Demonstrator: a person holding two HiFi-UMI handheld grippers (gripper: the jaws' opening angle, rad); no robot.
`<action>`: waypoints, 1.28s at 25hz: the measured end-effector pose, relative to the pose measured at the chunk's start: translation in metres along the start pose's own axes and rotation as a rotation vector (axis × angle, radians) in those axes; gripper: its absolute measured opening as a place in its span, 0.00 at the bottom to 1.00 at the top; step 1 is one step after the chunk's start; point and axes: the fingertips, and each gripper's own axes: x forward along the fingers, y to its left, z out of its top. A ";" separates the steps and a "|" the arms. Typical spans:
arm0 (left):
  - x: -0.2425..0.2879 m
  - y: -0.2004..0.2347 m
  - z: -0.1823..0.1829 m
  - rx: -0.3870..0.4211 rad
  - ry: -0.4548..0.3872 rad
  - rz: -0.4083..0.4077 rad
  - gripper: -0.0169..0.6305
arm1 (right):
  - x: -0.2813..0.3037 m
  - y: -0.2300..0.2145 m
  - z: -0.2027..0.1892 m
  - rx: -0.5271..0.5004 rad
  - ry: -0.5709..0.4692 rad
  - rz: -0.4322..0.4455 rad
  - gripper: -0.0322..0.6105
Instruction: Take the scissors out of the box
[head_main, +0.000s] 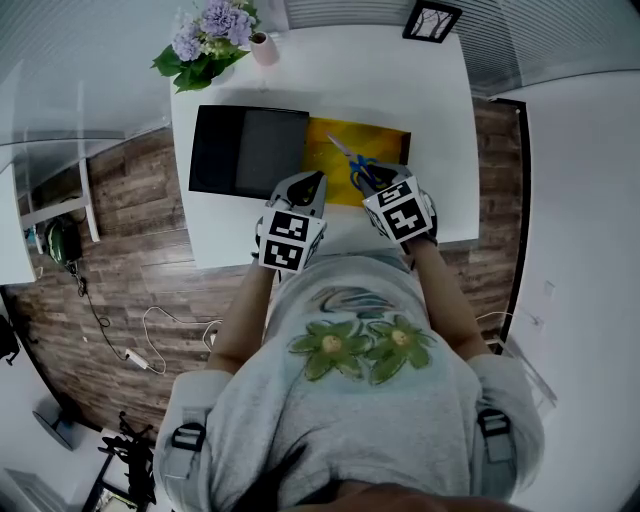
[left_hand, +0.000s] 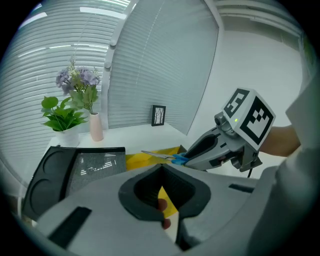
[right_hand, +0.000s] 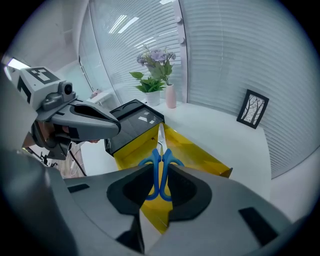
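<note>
A: As the scissors (right_hand: 156, 178) lie w/ their blue handles toward us and the blades pointing away along the yellow box (right_hand: 205, 150), we count on the right tool (right_hand: 160, 165). Its jaws are closed on the two handle loops.

B: Ok. And the long axis?

A: Approx. the same line as the tool itself. So we think the pull should go up and back toward us, not sideways; otherwise the tips may catch a box wall.

B: Are they out of the box?

A: Not yet. They are inside the outline of the open box. We can't tell if the blades touch the bottom.

B: And the left tool (left_hand: 161, 169)?

A: Jaws together, nothing between them. It is just beside the right one, at the near side of the box, next to the black lid (head_main: 245, 150) on the counter (head_main: 350, 80). It is farther from the handles, so imo we would leave it idle.
</note>
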 end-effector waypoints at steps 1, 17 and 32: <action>0.000 0.000 -0.001 0.003 0.002 0.000 0.02 | -0.002 0.001 0.001 -0.001 -0.005 -0.001 0.19; -0.005 -0.001 0.007 0.031 -0.030 -0.005 0.02 | -0.032 0.006 0.015 -0.040 -0.113 -0.014 0.19; -0.018 0.002 0.013 0.032 -0.056 0.017 0.02 | -0.064 0.017 0.031 -0.088 -0.207 -0.021 0.19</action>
